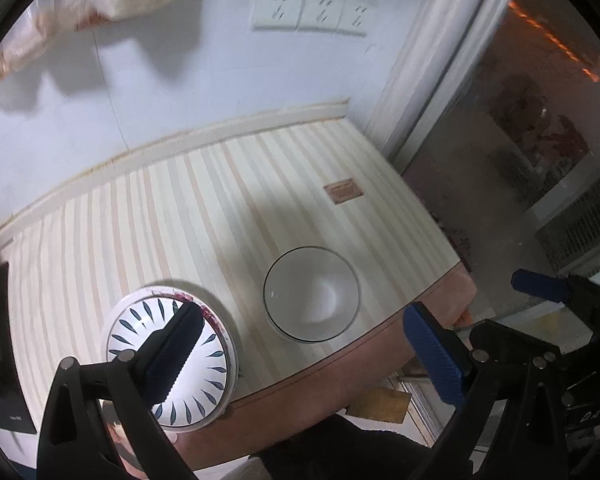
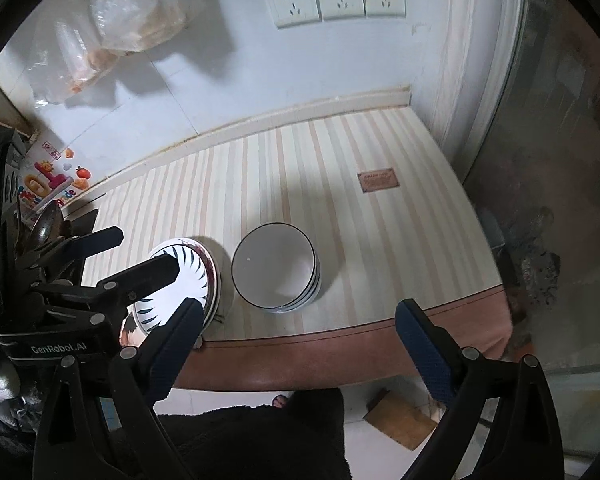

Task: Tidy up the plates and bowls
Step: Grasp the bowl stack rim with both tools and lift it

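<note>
- We see a round white plate with dark blue leaf marks (image 1: 172, 360) stacked near the front edge of the striped cream counter (image 1: 180, 208), and just to its right a stack of white bowls with thin dark rims (image 2: 276, 268).
- Our left gripper (image 1: 304, 352) stands wide open, one finger over the plate; our right gripper (image 2: 300, 344) is open too, short of the bowls.
- The plates beneath are mostly hidden.

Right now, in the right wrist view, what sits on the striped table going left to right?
Leaf-patterned plates → stack of white bowls → small brown label.
</note>
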`<state>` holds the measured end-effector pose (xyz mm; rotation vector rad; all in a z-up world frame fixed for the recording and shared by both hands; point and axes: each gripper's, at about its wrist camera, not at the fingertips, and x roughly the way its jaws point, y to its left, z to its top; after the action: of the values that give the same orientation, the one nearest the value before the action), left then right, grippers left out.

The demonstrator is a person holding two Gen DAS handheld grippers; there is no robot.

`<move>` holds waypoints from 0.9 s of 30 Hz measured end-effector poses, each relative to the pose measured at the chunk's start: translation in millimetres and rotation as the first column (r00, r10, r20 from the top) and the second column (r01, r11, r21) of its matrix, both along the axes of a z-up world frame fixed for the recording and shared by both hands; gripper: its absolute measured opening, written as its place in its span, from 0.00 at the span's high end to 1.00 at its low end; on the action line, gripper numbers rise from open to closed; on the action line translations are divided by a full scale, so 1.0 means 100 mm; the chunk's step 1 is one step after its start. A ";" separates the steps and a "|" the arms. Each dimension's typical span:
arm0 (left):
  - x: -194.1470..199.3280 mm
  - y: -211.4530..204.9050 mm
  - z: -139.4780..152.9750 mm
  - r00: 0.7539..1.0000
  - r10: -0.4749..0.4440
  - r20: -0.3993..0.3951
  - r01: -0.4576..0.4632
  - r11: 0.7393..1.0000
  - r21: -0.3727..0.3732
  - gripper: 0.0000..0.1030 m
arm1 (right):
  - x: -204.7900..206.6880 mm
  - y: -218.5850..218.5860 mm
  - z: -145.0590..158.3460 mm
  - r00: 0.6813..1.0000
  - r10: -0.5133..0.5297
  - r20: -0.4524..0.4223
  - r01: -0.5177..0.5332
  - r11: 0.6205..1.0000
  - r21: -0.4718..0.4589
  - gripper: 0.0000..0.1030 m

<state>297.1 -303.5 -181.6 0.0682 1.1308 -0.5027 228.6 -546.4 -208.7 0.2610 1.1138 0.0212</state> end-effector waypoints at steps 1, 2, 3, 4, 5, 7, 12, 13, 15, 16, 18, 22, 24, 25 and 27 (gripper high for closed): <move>0.07 0.00 -0.07 1.000 0.009 -0.016 -0.009 1.000 0.007 0.00 | 0.05 -0.02 -0.09 1.000 -0.003 -0.012 0.003 1.000 0.012 0.04; 0.15 0.00 -0.16 0.999 0.019 -0.034 -0.018 1.000 0.016 0.00 | 0.09 -0.03 -0.16 1.000 -0.004 -0.021 0.004 1.000 0.020 0.04; 0.20 0.00 -0.22 0.999 0.022 -0.046 -0.021 0.999 0.027 0.00 | 0.17 -0.05 -0.28 0.999 -0.007 -0.040 0.008 0.999 0.032 0.04; 0.30 -0.01 -0.34 0.997 0.024 -0.070 -0.021 0.999 0.042 0.00 | 0.22 -0.05 -0.38 0.999 -0.007 -0.054 0.009 0.999 0.042 0.04; 0.38 -0.01 -0.43 0.995 0.027 -0.096 -0.023 0.999 0.046 0.00 | 0.28 -0.06 -0.45 0.998 -0.006 -0.061 0.010 0.998 0.054 0.04; 0.54 -0.02 -0.66 0.986 0.023 -0.163 -0.016 0.999 0.042 0.00 | 0.43 -0.09 -0.68 0.996 -0.005 -0.085 0.014 0.994 0.106 0.04; 0.84 -0.04 -1.24 0.942 0.028 -0.334 -0.025 1.000 0.014 0.14 | 0.84 -0.11 -1.35 0.985 0.006 -0.170 0.039 0.965 0.261 0.04; 0.89 -0.03 -1.34 0.931 0.031 -0.364 -0.030 1.000 0.010 0.19 | 0.90 -0.11 -1.47 0.983 0.007 -0.184 0.045 0.960 0.276 0.04; 0.96 -0.06 -1.51 0.911 0.023 -0.412 -0.026 1.000 -0.001 0.44 | 1.01 -0.11 -1.71 0.976 0.002 -0.217 0.065 0.952 0.298 0.05; 0.99 -0.08 -1.62 0.897 0.016 -0.442 -0.021 1.000 -0.007 0.49 | 1.06 -0.11 -1.83 0.974 0.000 -0.228 0.072 0.948 0.310 0.05; 1.02 -0.11 -1.75 0.880 0.008 -0.476 -0.015 1.000 -0.012 0.55 | 1.13 -0.12 -2.03 0.967 -0.009 -0.254 0.095 0.939 0.331 0.11; 1.05 -0.18 -2.00 0.839 -0.017 -0.544 0.000 1.000 -0.032 0.55 | 1.24 -0.18 -2.35 0.951 -0.027 -0.308 0.153 0.908 0.391 0.31; 1.05 -0.20 -2.10 0.819 -0.024 -0.573 0.003 0.999 -0.037 0.52 | 1.27 -0.20 -2.50 0.940 -0.028 -0.339 0.178 0.890 0.420 0.36; 1.05 -0.20 -2.14 0.807 -0.036 -0.590 -0.008 0.997 -0.072 0.52 | 1.30 -0.20 -2.55 0.937 -0.027 -0.347 0.184 0.884 0.429 0.38; 1.04 -0.19 -2.16 0.792 -0.041 -0.609 -0.025 0.995 -0.100 0.52 | 1.32 -0.21 -2.68 0.929 -0.022 -0.370 0.197 0.876 0.441 0.47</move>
<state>401.3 -322.3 -397.4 -0.1974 1.7418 -0.6114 360.8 -567.4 -477.1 0.7947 1.4466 0.1500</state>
